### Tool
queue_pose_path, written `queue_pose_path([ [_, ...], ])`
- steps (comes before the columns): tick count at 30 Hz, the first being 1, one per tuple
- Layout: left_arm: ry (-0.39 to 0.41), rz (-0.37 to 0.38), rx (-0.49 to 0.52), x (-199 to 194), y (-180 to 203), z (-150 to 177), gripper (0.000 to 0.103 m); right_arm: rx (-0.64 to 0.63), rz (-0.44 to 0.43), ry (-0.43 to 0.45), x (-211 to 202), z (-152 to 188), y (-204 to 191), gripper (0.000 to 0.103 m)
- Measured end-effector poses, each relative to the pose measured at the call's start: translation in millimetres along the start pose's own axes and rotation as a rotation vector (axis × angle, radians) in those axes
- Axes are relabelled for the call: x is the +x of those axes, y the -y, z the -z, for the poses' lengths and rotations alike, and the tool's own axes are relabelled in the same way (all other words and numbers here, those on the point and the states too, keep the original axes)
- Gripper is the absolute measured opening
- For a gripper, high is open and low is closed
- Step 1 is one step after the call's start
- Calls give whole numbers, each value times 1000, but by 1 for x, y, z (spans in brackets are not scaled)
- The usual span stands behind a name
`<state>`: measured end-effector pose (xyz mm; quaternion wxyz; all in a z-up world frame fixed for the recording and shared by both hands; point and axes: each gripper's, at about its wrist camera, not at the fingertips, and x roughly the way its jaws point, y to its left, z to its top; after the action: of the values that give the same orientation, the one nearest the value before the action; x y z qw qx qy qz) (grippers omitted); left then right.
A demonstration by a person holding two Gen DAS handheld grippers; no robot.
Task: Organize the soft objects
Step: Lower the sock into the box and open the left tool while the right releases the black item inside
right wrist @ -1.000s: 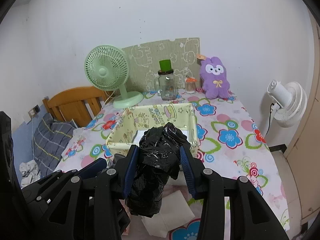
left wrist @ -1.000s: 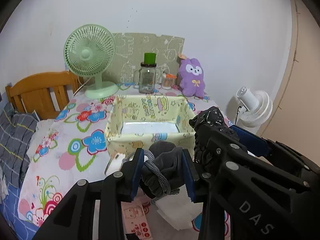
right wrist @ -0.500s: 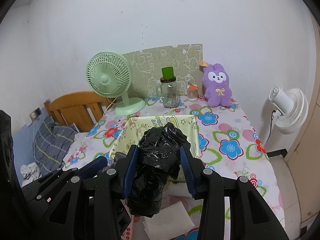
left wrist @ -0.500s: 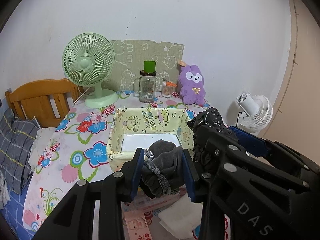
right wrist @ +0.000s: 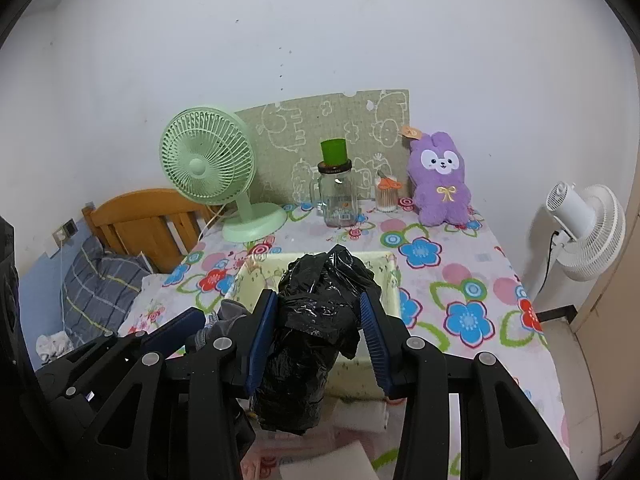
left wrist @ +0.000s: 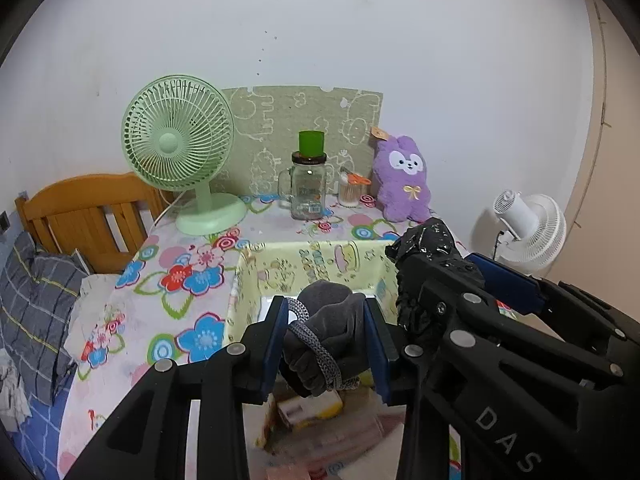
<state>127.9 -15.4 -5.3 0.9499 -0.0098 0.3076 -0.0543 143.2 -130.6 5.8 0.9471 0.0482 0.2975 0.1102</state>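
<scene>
My left gripper point(left wrist: 326, 344) is shut on a grey cloth bundle point(left wrist: 324, 332) tied with a braided cord, held above the near edge of a yellow fabric box point(left wrist: 280, 272). My right gripper point(right wrist: 318, 332) is shut on a crumpled black plastic bag point(right wrist: 308, 340), held above the same box point(right wrist: 390, 284). In the left wrist view the black bag point(left wrist: 428, 248) and the right gripper's frame sit just to the right of the left one. A purple plush rabbit point(right wrist: 440, 184) sits at the table's back right.
A green desk fan point(left wrist: 180, 152), a glass jar with a green lid point(left wrist: 308, 184) and a small toothpick holder point(left wrist: 350, 192) stand at the back. White tissues and packets point(right wrist: 320, 468) lie under the grippers. A wooden headboard point(left wrist: 80, 212) and a white fan point(right wrist: 580, 224) flank the table.
Both grippers have risen and moved forward together, holding their loads; the box now lies lower and closer beneath them.
</scene>
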Motion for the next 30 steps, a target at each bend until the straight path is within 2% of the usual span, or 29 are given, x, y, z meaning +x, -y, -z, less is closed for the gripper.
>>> queue_pose_path([
  [10, -4, -18, 0, 32, -6, -17, 38, 1, -5, 1, 34, -17, 5, 47],
  [23, -42, -13, -1, 74, -15, -22, 39, -3, -21, -32, 81, -23, 10, 47],
  [30, -78, -20, -9, 98, -21, -22, 44, -3, -16, -55, 104, -22, 10, 47],
])
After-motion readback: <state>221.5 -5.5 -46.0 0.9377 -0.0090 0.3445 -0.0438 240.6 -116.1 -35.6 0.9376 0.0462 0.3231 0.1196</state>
